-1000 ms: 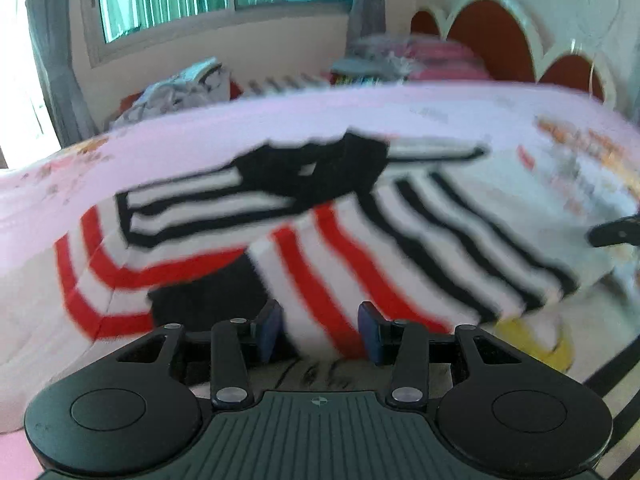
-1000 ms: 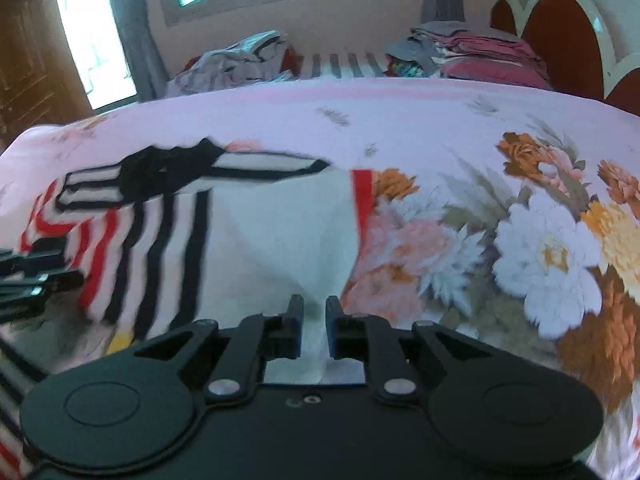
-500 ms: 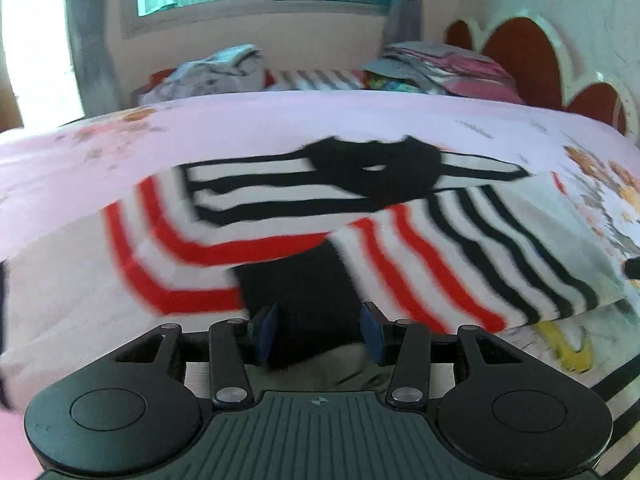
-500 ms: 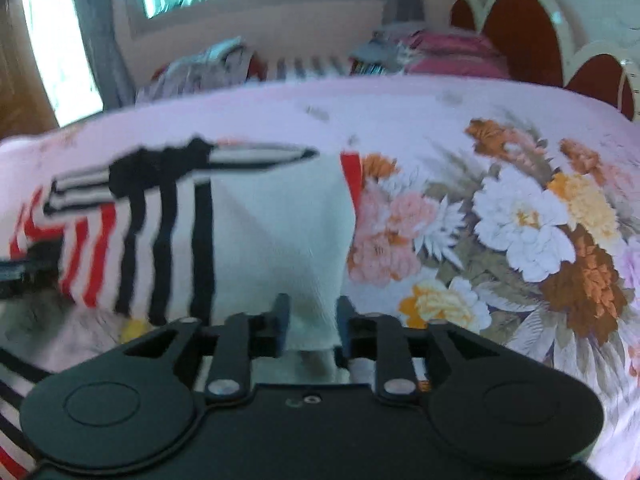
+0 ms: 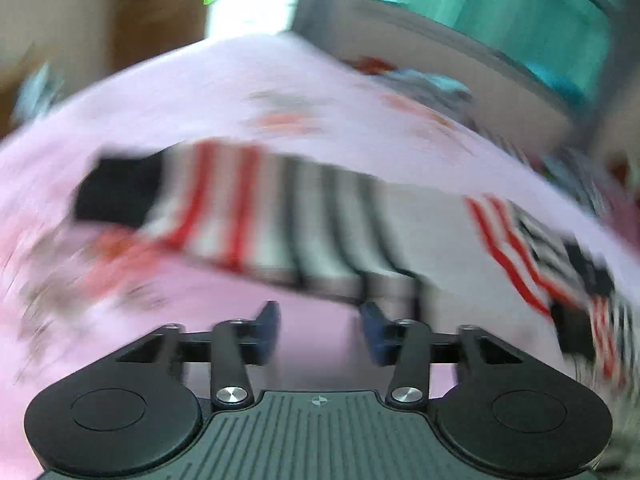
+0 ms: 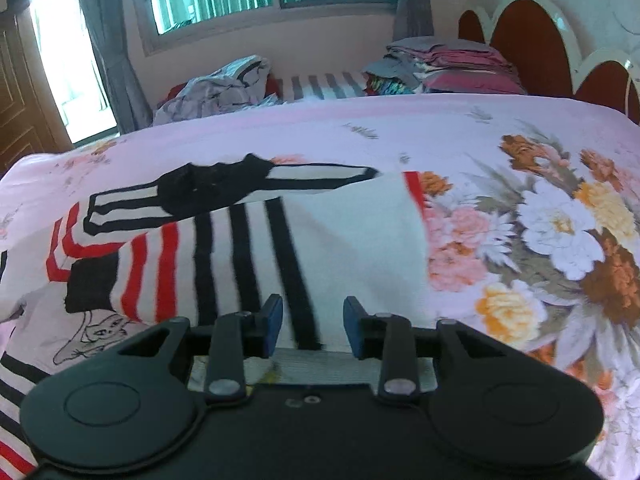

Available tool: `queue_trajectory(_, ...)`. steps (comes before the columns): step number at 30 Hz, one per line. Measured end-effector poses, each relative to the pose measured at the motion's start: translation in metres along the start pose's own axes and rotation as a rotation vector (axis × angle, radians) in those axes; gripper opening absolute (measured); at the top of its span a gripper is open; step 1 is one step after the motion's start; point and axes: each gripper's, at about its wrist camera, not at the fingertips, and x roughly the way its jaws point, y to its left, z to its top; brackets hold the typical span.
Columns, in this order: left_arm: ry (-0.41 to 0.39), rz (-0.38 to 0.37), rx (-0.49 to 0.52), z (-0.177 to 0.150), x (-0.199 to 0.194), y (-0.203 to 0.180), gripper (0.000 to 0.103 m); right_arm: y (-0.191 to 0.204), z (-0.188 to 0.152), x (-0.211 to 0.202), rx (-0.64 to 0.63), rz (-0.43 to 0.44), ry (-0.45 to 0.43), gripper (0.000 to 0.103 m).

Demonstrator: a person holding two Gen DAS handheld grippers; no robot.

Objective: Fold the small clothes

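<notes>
A small white garment with red and black stripes (image 6: 248,248) lies partly folded on the pink floral bedsheet (image 6: 520,240). In the right wrist view my right gripper (image 6: 312,326) is open and empty just above the garment's near edge. In the blurred left wrist view the same garment (image 5: 304,216) lies ahead. My left gripper (image 5: 320,330) is open and empty over bare pink sheet (image 5: 200,120), just short of the garment's edge.
A heap of loose clothes (image 6: 216,88) and a stack of folded clothes (image 6: 448,64) lie beyond the bed's far edge under the window. A red headboard (image 6: 520,44) stands at the right. A wooden door (image 6: 16,100) is at the left.
My right gripper let go of the white cloth and opened wide. My left gripper swung left and off the garment, staying open; its view is now tilted and blurred.
</notes>
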Motion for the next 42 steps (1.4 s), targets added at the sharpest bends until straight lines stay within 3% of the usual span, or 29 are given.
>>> queue_trajectory(3, -0.033, 0.018, -0.178, 0.009, 0.004, 0.054, 0.044, 0.016, 0.006, 0.007, 0.002, 0.008, 0.007, 0.033)
queue_trajectory(6, -0.072, -0.005, -0.29, 0.019, 0.013, 0.086, 0.044, 0.029, 0.011, 0.01, 0.005, 0.017, 0.008, 0.033)
queue_trajectory(11, -0.115, -0.049, -0.468, 0.031, 0.034, 0.111, 0.044, 0.044, 0.017, 0.01, -0.017, 0.011, 0.001, 0.033)
queue_trajectory(15, -0.139, -0.035, -0.509, 0.035, 0.044, 0.107, 0.043, 0.042, 0.019, 0.009, 0.001, 0.002, 0.001, 0.033)
queue_trajectory(17, -0.134, 0.019, -0.455, 0.042, 0.048, 0.099, 0.004, 0.039, 0.019, 0.008, 0.002, -0.004, 0.003, 0.033)
queue_trajectory(22, -0.191, -0.035, -0.189, 0.053, 0.034, 0.038, 0.004, 0.029, 0.02, 0.003, 0.024, -0.015, -0.013, 0.033)
queue_trajectory(27, -0.182, -0.177, 0.089, 0.049, 0.03, -0.071, 0.004, 0.018, 0.018, 0.002, 0.064, -0.005, -0.024, 0.033)
queue_trajectory(37, -0.095, -0.358, 0.462, -0.017, 0.025, -0.27, 0.004, -0.009, 0.013, -0.005, 0.129, 0.017, -0.044, 0.033)
queue_trajectory(42, 0.027, -0.393, 0.634, -0.064, 0.022, -0.342, 0.004, -0.036, 0.007, -0.016, 0.169, 0.003, -0.041, 0.034)
